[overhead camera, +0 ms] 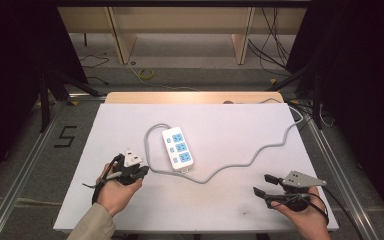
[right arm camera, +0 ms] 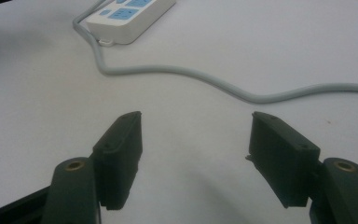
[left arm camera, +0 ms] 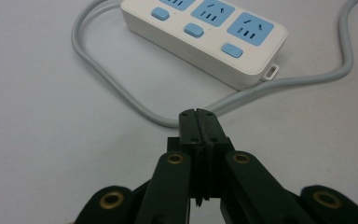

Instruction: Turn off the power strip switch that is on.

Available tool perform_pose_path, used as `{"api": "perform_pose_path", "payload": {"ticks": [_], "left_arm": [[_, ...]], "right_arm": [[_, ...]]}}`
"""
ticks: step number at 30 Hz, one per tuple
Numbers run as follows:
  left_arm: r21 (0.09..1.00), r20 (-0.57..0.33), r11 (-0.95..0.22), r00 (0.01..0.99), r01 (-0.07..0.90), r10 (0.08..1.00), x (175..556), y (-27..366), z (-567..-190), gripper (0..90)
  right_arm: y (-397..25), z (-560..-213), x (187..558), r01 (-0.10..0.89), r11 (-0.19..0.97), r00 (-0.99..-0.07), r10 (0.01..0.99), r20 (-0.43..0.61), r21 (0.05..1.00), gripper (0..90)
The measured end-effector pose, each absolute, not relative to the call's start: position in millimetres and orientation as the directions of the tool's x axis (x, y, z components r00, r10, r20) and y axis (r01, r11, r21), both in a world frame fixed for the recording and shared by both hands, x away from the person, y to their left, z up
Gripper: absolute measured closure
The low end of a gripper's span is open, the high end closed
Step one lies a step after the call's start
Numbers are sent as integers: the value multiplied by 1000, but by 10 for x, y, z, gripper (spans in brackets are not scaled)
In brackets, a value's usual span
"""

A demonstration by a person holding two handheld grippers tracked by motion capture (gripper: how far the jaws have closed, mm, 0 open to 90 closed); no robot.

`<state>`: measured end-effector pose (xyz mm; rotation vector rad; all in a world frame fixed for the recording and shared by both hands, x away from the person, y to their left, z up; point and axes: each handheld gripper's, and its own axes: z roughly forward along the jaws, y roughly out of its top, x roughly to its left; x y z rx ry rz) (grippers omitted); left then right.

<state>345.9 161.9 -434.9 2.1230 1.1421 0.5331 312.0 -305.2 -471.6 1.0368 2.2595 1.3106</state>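
Though within easy reach of both grippers, not yet gripped by either: see the white power strip (overhead camera: pixel 178 148) lying flat at mid-table, blue sockets up, untouched. Loops its grey cable (overhead camera: pixel 245 161) out of the far end, round the left side and past the near end, then off to the right and away over the far right edge of the white table (overhead camera: pixel 130 120).

Just left of the strip, find the left gripper (overhead camera: pixel 142 171), jaws pressed fully together with nothing visible between them, tips pointing at the cable bend close ahead (near it, not touching). Well apart at the near right, find the right gripper (overhead camera: pixel 261 184), jaws spread wide and empty, low over bare tabletop, facing the cable run.

Judged from this, barely begun: nothing lifted, plugged or switched. Leaves the whole handling of strip or cable to do, beginning with an approach and a grasp.
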Motion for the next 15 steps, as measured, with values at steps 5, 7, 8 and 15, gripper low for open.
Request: {"api": "perform_pose_path", "payload": {"ticks": [5,7,8,15], "left_arm": [[713,41,-404,541,573,840,3493,1578,-4338,898],[713,41,-406,543,572,839,3506,1566,-4334,897],[713,41,-406,543,572,839,3506,1566,-4334,898],[710,47,-416,551,568,833,3537,1514,-4320,898]], "right_arm": [[-3053,-4717,3122,426,313,-681,729,73,849,356],[-3054,-4717,3122,426,313,-681,728,74,849,356],[-3053,-4718,3122,426,312,-681,729,74,849,356],[-3053,-4718,3123,425,311,-681,729,74,850,356]]}}
